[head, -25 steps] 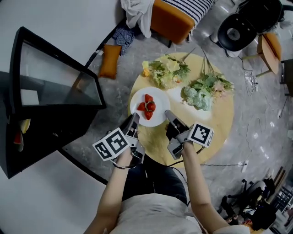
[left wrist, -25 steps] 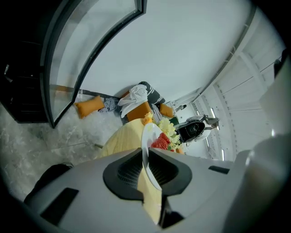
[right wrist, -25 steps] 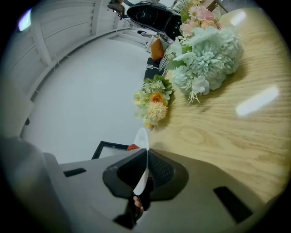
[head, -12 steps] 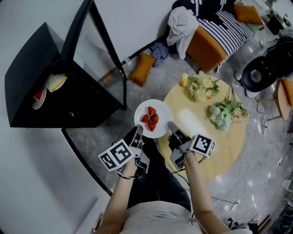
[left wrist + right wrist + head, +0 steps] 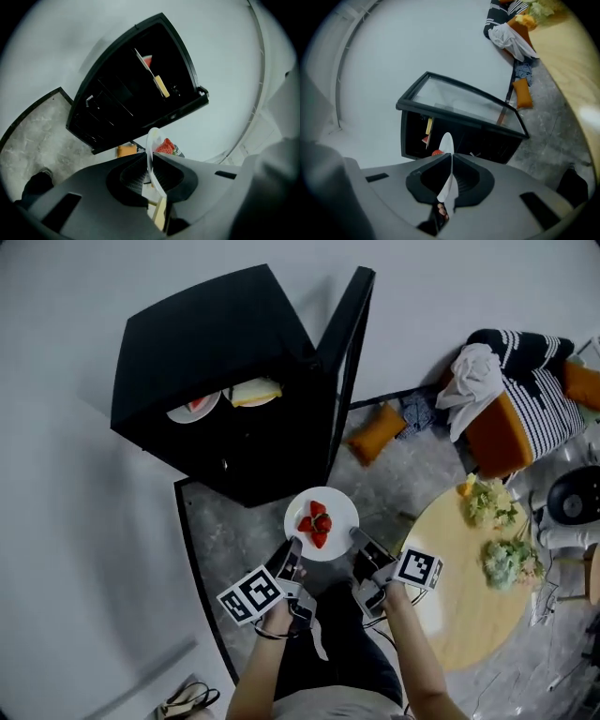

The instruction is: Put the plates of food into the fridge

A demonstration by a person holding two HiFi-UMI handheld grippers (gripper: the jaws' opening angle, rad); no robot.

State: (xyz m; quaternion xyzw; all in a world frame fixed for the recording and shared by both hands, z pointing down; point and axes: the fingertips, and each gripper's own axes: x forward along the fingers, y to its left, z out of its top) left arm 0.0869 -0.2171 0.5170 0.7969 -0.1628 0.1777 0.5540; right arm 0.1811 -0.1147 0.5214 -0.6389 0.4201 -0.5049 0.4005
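Note:
A white plate (image 5: 338, 507) with red strawberries (image 5: 317, 522) hangs in the air over the grey floor, just in front of the black fridge (image 5: 225, 362). My left gripper (image 5: 293, 547) is shut on the plate's near-left rim, and my right gripper (image 5: 355, 537) is shut on its near-right rim. In the left gripper view the plate (image 5: 151, 149) stands edge-on between the jaws, strawberries (image 5: 165, 146) behind it. In the right gripper view the plate's rim (image 5: 446, 146) is pinched the same way. The fridge door (image 5: 345, 362) stands open. Inside sit a plate with watermelon (image 5: 192, 407) and a plate with a sandwich (image 5: 250, 391).
A round wooden table (image 5: 473, 587) with two flower bunches (image 5: 506, 563) stands at the right. Behind it are an orange chair with striped and white cloths (image 5: 506, 399) and an orange cushion (image 5: 378, 431) on the floor. A bag (image 5: 186, 701) lies at the bottom left.
I have turned away from the table towards the fridge. The plate of strawberries, held by both grippers, has left the table and now hangs over the floor near the open fridge.

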